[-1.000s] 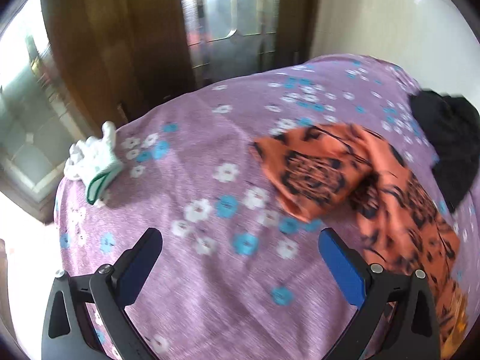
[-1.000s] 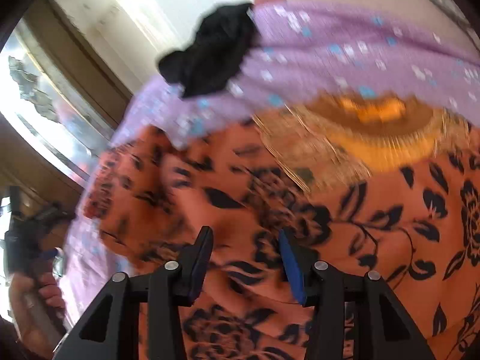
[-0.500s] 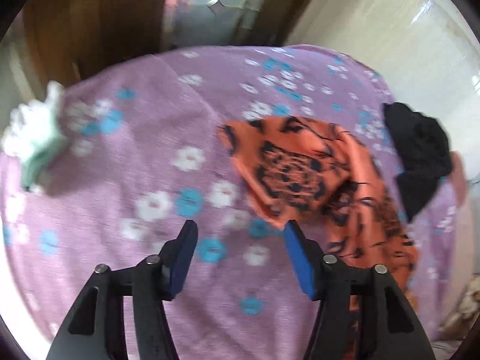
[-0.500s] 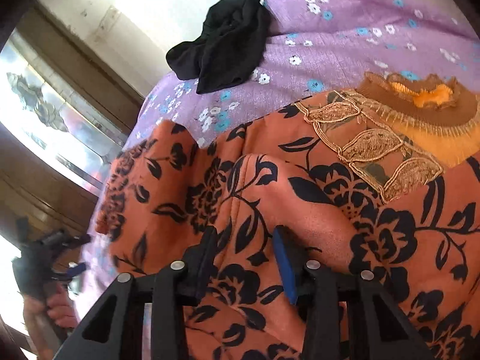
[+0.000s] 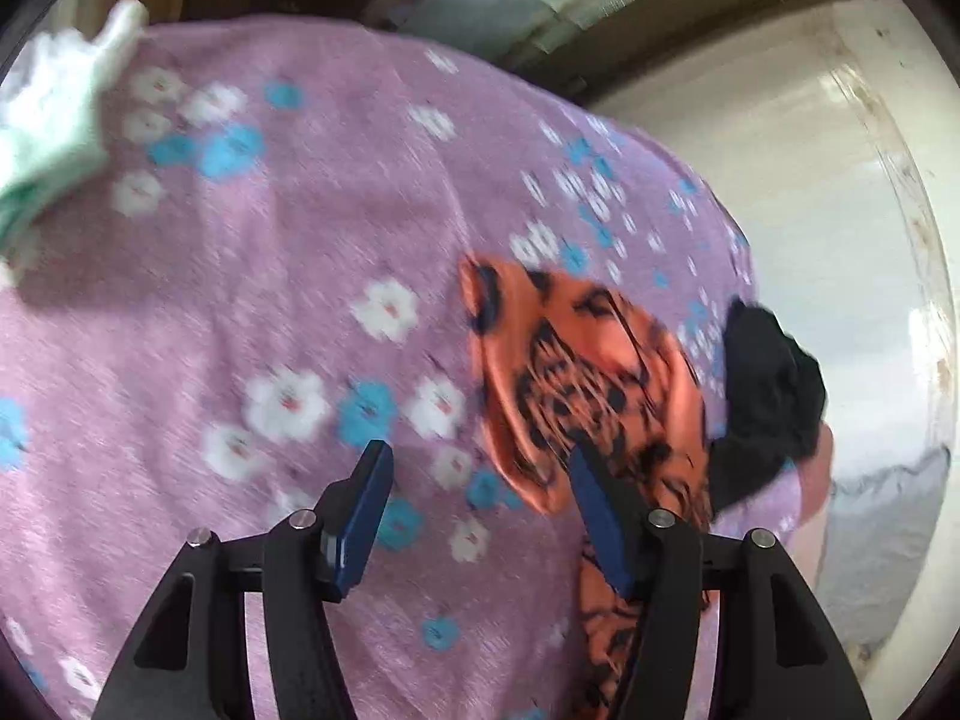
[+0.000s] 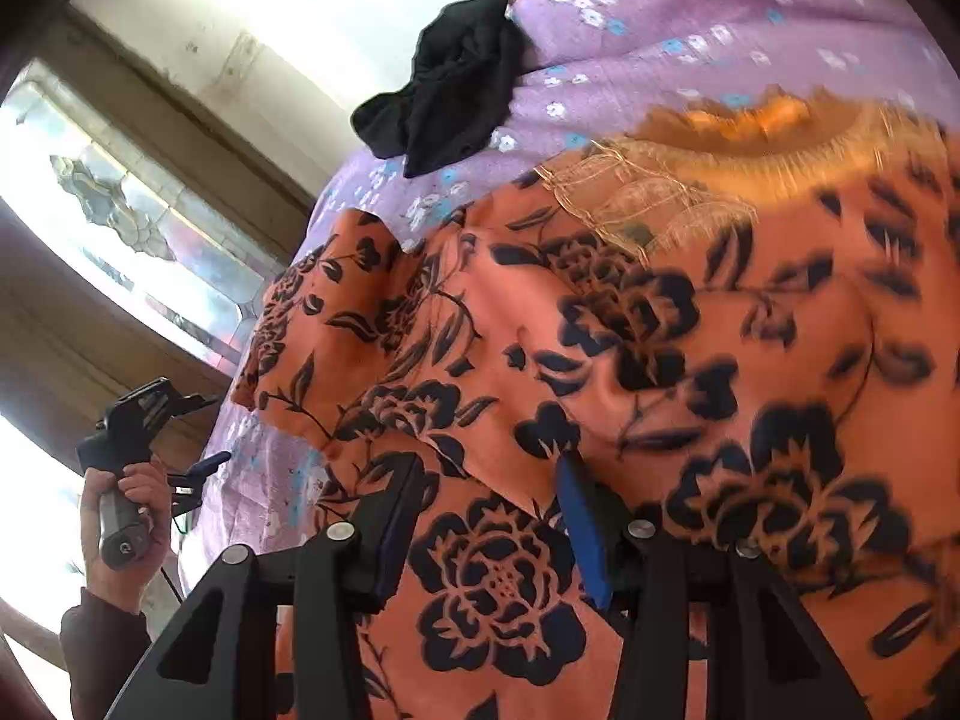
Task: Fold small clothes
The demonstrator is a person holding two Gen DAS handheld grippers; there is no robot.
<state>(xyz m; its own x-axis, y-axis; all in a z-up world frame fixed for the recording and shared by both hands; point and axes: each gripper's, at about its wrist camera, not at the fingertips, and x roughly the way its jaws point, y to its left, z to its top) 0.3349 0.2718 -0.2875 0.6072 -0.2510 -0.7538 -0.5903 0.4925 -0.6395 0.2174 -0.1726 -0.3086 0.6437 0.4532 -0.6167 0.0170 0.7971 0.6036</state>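
Lying spread across the purple flowered bedsheet (image 5: 252, 276), the orange flowered garment (image 6: 630, 372), gold-trimmed at its neck. Hovering over bare sheet beside its near corner, the left gripper (image 5: 480, 510), jaws half open, holding nothing. Hanging over the cloth, the right gripper (image 6: 486, 516), jaws just widening, partly open, grip unclear. Crowding the far edge, a black garment (image 6: 456, 84); sitting at the other end, a white glove (image 5: 54, 120).

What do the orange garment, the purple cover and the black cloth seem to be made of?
Orange garment: probably a thin, smooth, slightly shiny woven fabric, since it drapes in soft folds with a faint sheen; gold thread embroidery at the neckline.
Purple cover: likely matte printed cotton; a fine streaky weave shows under the flower print.
Black cloth: soft and matte, bunched up; the fibre cannot be told.
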